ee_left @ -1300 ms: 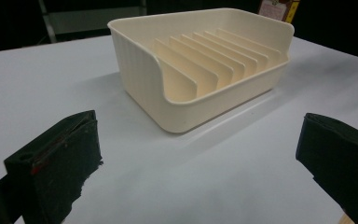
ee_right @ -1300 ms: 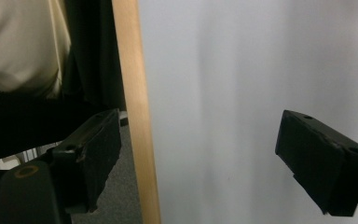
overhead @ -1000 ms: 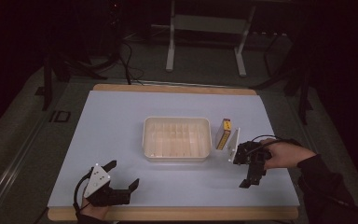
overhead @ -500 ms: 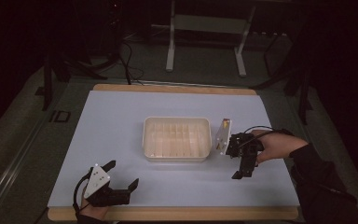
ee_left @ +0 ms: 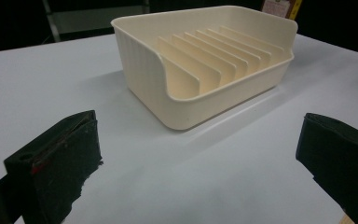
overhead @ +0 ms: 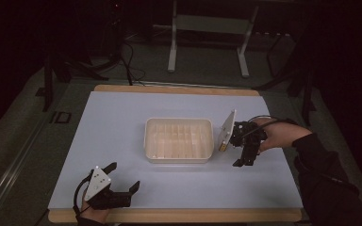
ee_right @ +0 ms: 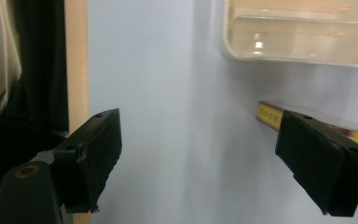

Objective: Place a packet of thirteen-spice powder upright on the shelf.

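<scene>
We work at a pale table [overhead: 122, 141] with a cream tray [overhead: 179, 140] at its middle, its inside split by upright dividers into narrow slots. Those slots suggest flat things are meant to stand on edge in it, which is likely why the tray sits within equal reach of both hands.

Just right of the tray lies a small box [overhead: 222, 145] with a yellow edge, mostly under our right gripper [overhead: 245, 150]. In the right gripper view its yellow strip [ee_right: 272, 115] runs behind the far jaw. We hold that gripper over the box with the jaws wide and nothing pressed between them; the view looks along the table past the tray's corner [ee_right: 242, 51], so the tool seems tipped on its side, perhaps to take the thin box by its faces. Whether a jaw touches the box we cannot tell.

Our left gripper [overhead: 122, 181] rests at the near left of the table, well apart from the tray, jaws also wide and empty. In its own view the tray [ee_left: 205, 70] stands squarely ahead between the jaws, so we judge it waits there, ready to steady the tray when the box comes across.
</scene>
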The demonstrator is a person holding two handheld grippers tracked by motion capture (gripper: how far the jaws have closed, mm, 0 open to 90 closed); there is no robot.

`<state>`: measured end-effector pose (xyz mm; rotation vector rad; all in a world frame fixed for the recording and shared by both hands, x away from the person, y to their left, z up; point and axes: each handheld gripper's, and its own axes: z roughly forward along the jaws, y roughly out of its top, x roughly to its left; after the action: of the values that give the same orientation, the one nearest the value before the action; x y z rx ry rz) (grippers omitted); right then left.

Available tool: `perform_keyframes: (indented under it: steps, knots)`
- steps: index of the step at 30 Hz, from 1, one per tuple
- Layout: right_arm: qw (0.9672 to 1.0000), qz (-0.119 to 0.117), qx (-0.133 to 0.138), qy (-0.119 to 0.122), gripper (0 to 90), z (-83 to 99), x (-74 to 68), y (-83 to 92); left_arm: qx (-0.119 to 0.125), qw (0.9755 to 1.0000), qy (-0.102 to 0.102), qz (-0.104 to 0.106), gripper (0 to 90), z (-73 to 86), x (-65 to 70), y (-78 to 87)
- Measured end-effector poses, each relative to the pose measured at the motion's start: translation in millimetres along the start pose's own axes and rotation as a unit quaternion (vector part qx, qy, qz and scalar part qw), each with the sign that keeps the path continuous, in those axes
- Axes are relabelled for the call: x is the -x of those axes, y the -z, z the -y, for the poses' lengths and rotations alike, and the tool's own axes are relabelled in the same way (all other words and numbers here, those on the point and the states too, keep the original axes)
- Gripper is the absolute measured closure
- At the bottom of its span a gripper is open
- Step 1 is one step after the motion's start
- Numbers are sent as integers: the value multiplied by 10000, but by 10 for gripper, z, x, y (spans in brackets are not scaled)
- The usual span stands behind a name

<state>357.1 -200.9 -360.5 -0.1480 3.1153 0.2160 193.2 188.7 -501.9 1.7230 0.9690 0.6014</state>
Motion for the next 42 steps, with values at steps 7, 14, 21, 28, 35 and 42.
perform_keyframes:
  steps: [7,14,21,28,35,42]
  knots:
    - [9997,195,115,-74,147,38,154,136,-2,10000,9,-68,0,13,-3,28]
    - [9989,392,152,-187,147,50,320,204,-1,9999,29,-112,0,25,-7,56]
    - [9979,537,202,-313,146,70,491,225,6,9999,54,-143,0,37,-11,85]
    - [9972,564,192,-441,146,107,647,152,-6,9998,84,-186,0,51,-15,107]
    - [9973,434,77,-586,146,146,824,-18,-2,9997,117,-212,0,58,-18,126]
    - [9970,402,-79,-658,153,176,929,-169,-24,9997,125,-225,0,66,-30,129]
